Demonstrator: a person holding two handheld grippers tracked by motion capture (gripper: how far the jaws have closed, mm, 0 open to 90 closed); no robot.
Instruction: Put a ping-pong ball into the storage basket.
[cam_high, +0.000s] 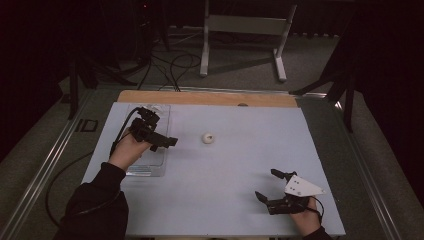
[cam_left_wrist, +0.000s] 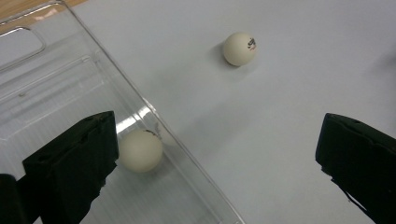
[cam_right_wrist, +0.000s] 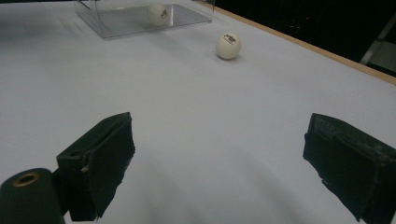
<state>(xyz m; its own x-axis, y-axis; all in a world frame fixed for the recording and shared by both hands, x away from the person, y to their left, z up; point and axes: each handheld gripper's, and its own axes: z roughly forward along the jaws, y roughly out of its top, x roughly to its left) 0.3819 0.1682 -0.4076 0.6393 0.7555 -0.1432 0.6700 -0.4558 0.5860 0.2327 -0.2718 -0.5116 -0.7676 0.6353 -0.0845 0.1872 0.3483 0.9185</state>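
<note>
A table (cam_high: 215, 200) with a pale blue-white top and a wooden strip along its upper edge occupied the centre of the high view. 1 clear plastic tray (cam_high: 161, 165) lay at the left of its surface. 1 white ball (cam_high: 208, 138) rested directly on the surface just above centre, apart from the tray's right wall.

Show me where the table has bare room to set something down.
Free: the wide white tabletop between the loose white ping-pong ball and the right gripper, and the far-right stretch beyond it. Crowded: the left side, where the left gripper hangs over the clear plastic tray holding a second white ball.
</note>
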